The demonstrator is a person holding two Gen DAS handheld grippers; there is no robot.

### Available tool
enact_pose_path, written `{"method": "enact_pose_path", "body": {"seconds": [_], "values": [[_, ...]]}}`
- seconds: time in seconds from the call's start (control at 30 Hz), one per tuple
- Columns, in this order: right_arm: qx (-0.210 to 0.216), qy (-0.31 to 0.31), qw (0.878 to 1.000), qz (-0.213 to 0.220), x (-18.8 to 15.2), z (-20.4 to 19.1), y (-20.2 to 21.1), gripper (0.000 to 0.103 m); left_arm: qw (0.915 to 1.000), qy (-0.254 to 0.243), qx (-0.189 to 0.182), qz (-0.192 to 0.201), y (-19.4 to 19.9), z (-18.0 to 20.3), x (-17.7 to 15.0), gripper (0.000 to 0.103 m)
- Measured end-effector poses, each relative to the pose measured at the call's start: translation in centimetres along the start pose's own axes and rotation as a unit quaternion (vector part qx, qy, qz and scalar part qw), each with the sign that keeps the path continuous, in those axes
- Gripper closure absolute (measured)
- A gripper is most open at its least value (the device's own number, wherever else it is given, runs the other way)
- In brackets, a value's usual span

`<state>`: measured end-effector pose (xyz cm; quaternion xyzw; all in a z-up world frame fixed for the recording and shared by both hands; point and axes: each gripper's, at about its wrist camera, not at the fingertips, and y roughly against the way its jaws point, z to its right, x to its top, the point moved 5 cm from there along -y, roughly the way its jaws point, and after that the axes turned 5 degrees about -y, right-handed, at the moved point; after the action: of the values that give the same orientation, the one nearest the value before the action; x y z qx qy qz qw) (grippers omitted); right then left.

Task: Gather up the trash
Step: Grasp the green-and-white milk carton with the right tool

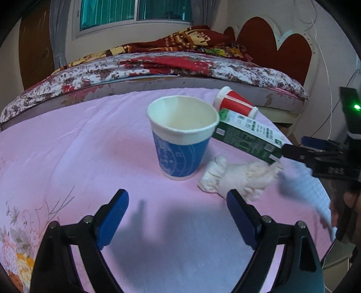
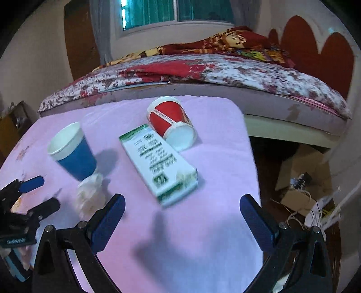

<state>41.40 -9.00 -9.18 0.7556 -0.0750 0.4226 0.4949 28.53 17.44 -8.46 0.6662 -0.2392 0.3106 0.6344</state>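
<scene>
A blue and white paper cup (image 1: pixel 181 137) stands upright on the pink cloth (image 1: pixel 79 144); it also shows in the right wrist view (image 2: pixel 73 152). A crumpled white tissue (image 1: pixel 239 177) lies right of it, also in the right wrist view (image 2: pixel 90 193). A green and white carton (image 2: pixel 159 163) lies flat, also in the left wrist view (image 1: pixel 248 135). A red paper cup (image 2: pixel 172 122) lies on its side behind the carton (image 1: pixel 235 102). My left gripper (image 1: pixel 178 206) is open and empty in front of the blue cup. My right gripper (image 2: pixel 181 213) is open and empty just short of the carton.
A bed with a floral cover (image 2: pixel 225 69) runs behind the table. Cardboard and wires (image 2: pixel 300 187) lie on the floor past the table's right edge. A window (image 1: pixel 135 11) is at the back.
</scene>
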Motion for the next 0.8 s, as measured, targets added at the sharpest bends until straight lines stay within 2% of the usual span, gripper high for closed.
{"method": "enact_pose_path", "body": {"seconds": [0.13, 0.17, 0.2, 0.23, 0.47, 0.5, 0.73, 0.8], "values": [[0.02, 0.019, 0.999, -0.016, 1.2, -0.8, -3.1, 0.003, 1.0, 0.003, 0.001, -0.001, -0.5, -0.3, 0.4, 0.014], [0.028, 0.022, 0.999, -0.019, 1.3, -1.1, -3.4, 0.01, 1.0, 0.002, 0.001, -0.001, -0.5, -0.3, 0.5, 0.014], [0.033, 0.026, 0.999, -0.023, 1.3, -1.4, -3.8, 0.023, 1.0, 0.001, 0.001, 0.0, -0.5, -0.3, 0.7, 0.014], [0.033, 0.029, 0.999, -0.029, 1.3, -1.6, -4.1, 0.03, 1.0, 0.001, 0.003, 0.002, -0.6, -0.4, 0.8, 0.014], [0.04, 0.046, 0.998, -0.034, 0.6, -3.2, -4.2, 0.033, 0.9999, 0.01, 0.0, 0.008, -0.7, -0.3, 1.2, 0.014], [0.04, 0.044, 0.998, -0.034, 0.5, -3.1, -4.1, 0.04, 0.9999, 0.011, -0.001, 0.008, -0.7, -0.3, 1.2, 0.014], [0.057, 0.032, 0.997, -0.031, -0.1, -4.4, -3.4, 0.041, 0.9999, 0.011, -0.003, 0.009, 0.1, -0.1, 0.9, 0.014], [0.045, 0.034, 0.998, -0.032, 0.2, -4.7, -3.8, 0.04, 0.9999, 0.014, -0.002, 0.009, 0.2, -0.4, 1.0, 0.014]]}}
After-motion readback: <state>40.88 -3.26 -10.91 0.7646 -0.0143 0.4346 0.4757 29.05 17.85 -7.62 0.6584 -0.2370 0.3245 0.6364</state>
